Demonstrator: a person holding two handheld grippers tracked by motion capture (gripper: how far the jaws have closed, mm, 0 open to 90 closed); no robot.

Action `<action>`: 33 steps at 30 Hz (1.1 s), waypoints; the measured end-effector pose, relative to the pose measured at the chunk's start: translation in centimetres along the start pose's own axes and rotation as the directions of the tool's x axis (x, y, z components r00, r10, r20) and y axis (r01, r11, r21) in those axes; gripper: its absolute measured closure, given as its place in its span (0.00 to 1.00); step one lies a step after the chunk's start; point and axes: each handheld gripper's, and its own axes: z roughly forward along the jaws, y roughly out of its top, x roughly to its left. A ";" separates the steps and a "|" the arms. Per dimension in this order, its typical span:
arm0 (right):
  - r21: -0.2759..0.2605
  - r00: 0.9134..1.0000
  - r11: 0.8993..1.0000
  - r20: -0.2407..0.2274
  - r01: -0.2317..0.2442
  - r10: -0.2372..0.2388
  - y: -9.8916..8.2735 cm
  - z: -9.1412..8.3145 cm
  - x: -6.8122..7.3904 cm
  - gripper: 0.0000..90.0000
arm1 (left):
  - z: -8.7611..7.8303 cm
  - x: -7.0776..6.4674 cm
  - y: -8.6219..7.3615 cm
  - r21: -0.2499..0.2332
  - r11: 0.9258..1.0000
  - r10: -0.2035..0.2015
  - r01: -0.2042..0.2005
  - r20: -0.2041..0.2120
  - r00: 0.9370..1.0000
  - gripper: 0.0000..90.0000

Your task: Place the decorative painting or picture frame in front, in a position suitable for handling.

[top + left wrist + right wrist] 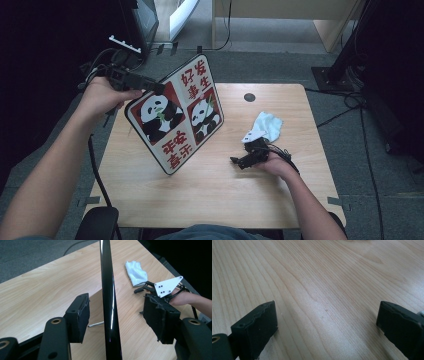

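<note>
High view: panda board stands tilted on its lower edge on the table, left of the white cloth | left gripper at the board's upper left edge, pads apart and off it, edge between them | right gripper spread wide and empty, just below the cloth

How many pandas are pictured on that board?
2: one panda on the upper-left red square of the tilted board, another panda on its right square. The back is hidden.
</note>
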 end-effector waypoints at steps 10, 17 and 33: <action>0.001 1.000 1.000 -0.012 0.008 -0.008 0.0 -0.1 -0.2 0.07 | -1.6 0.0 -3.1 -0.063 0.998 0.009 -0.011 -0.027 1.000 0.39; -0.022 1.000 0.999 -0.013 -0.025 0.025 0.2 -1.2 -1.6 0.14 | -2.2 -0.1 -5.6 -0.089 0.995 0.030 -0.035 -0.063 0.998 0.39; -0.064 0.995 0.995 0.052 -0.078 0.082 1.1 -3.7 -4.0 0.25 | -1.4 -1.4 -9.7 -0.113 0.990 0.070 -0.079 -0.082 0.994 0.37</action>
